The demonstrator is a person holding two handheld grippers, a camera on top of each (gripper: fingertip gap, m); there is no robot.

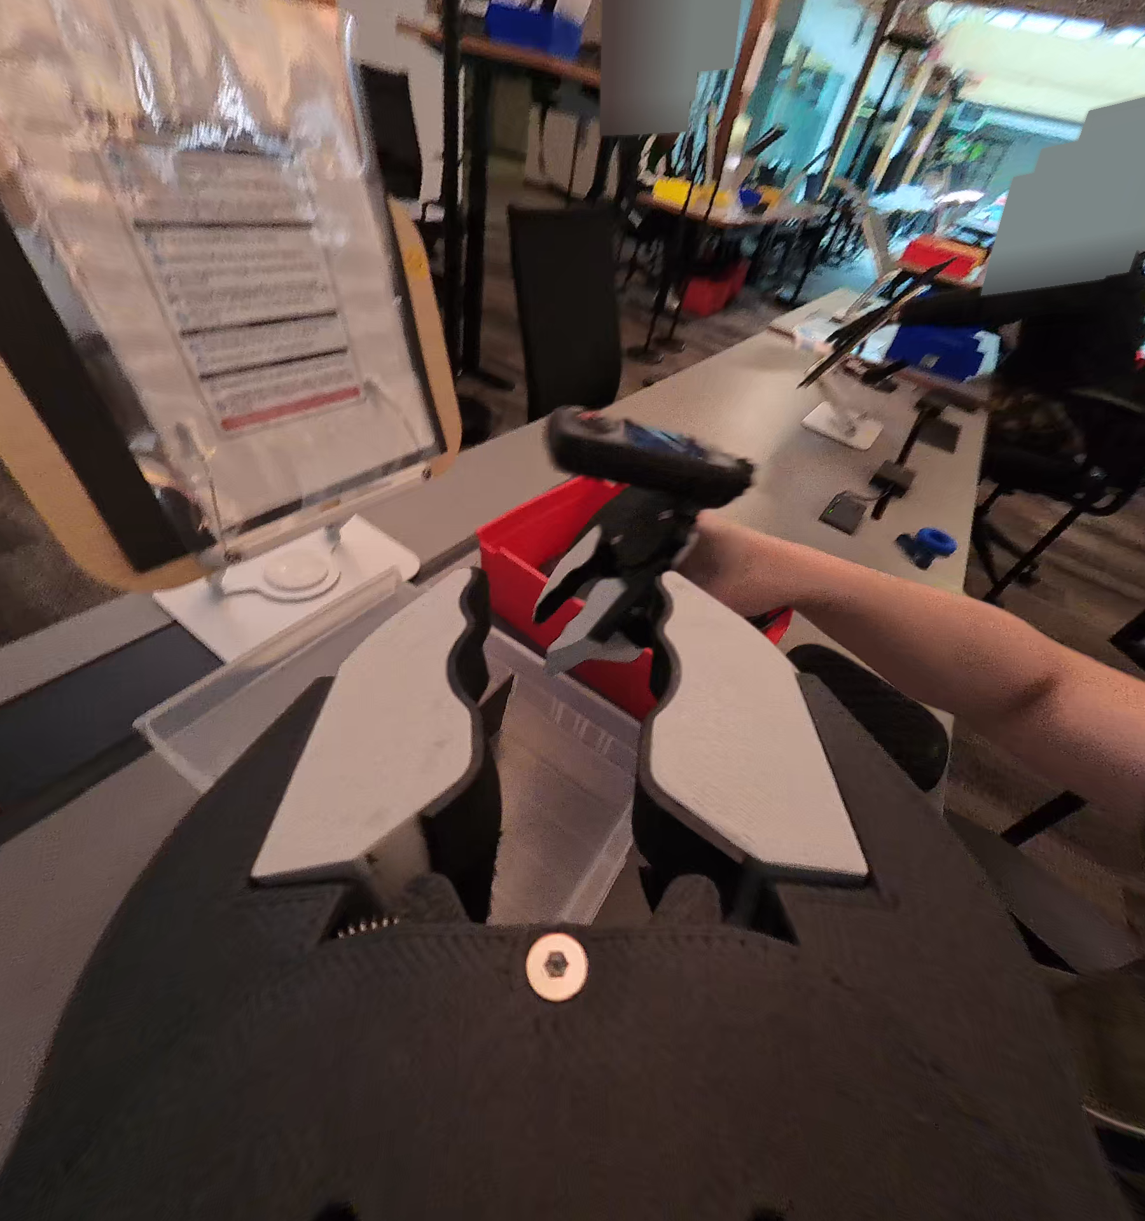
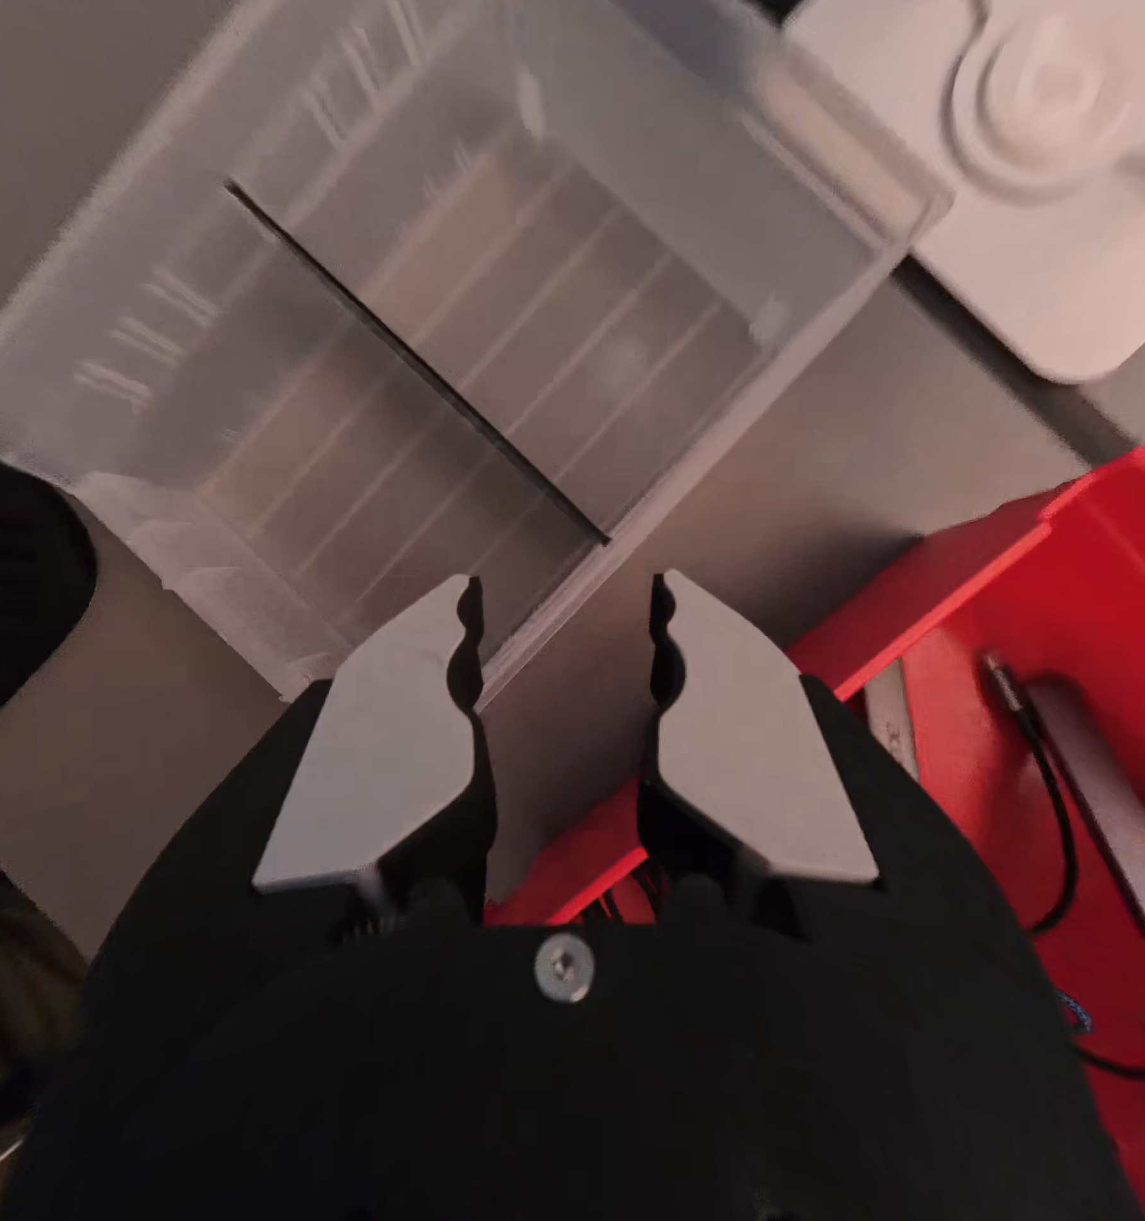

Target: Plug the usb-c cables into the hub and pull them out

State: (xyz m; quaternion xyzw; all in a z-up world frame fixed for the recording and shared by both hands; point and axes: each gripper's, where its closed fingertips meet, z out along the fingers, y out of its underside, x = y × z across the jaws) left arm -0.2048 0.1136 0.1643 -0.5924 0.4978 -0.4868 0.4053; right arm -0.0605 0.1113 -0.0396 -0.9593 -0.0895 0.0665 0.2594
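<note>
Left gripper [image 1: 568, 588], seen from its own wrist camera: grey fingers [image 1: 385, 727] spread apart, nothing between them, aimed forward and slightly downward. Right gripper [image 1: 583, 614], farther ahead in the same view, tilts steeply down, its fingers parted and empty; a bare forearm [image 1: 920, 634] extends behind it from the right edge.

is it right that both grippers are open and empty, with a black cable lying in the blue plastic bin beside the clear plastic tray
Not quite: the plastic bin holding the thin black cable is red, not blue, as the right wrist view shows. The rest holds: the left gripper and right gripper are both open and empty, and the bin sits beside the clear plastic tray.
</note>
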